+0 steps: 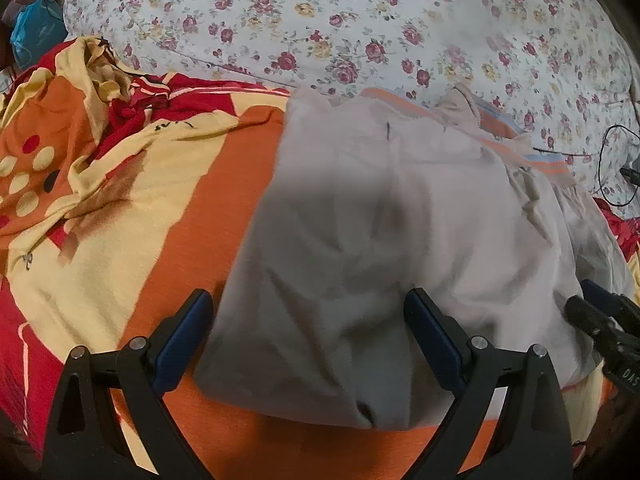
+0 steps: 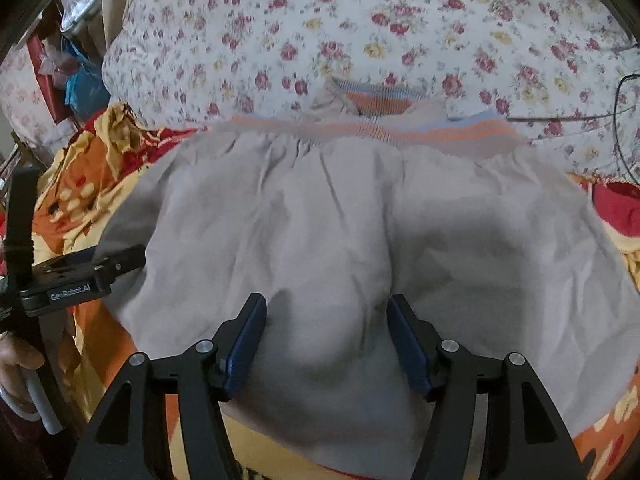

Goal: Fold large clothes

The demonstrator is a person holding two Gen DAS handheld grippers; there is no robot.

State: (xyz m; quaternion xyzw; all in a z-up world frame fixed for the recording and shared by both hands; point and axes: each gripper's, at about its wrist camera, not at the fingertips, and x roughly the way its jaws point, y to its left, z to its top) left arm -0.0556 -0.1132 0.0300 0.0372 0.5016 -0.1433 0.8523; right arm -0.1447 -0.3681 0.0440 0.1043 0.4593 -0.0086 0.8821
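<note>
I have the grey garment (image 2: 332,220) spread in front of me on the bed, lying mostly on the orange, yellow and red blanket (image 1: 168,208), with its far edge reaching the floral quilt (image 1: 360,24). The cloth is a soft, matte, pale grey knit, creased in shallow folds and bunched into a low mound near my grippers. Along its far edge runs a ribbed elastic band (image 2: 400,130) striped in orange, grey and pale blue, gathered so the fabric below it puckers.

My left gripper (image 1: 308,344) stands with its jaws wide apart; the blue rubbery pads straddle the near left corner of the garment, one pad over the orange blanket, the other on grey cloth, and neither presses on anything. My right gripper (image 2: 326,344) is likewise spread, its two blue pads resting on either side of a raised grey fold without pinching it.

The blanket is a coarser weave with big blocks of colour and cream dots, crumpled into a heap at the far left. The quilt is puffy, white, printed with small red and yellow roses. A thin black cable (image 1: 616,168) loops on it at the right. A blue plastic bag (image 1: 32,32) sits off the bed's far left corner; I cannot tell what is in it.
</note>
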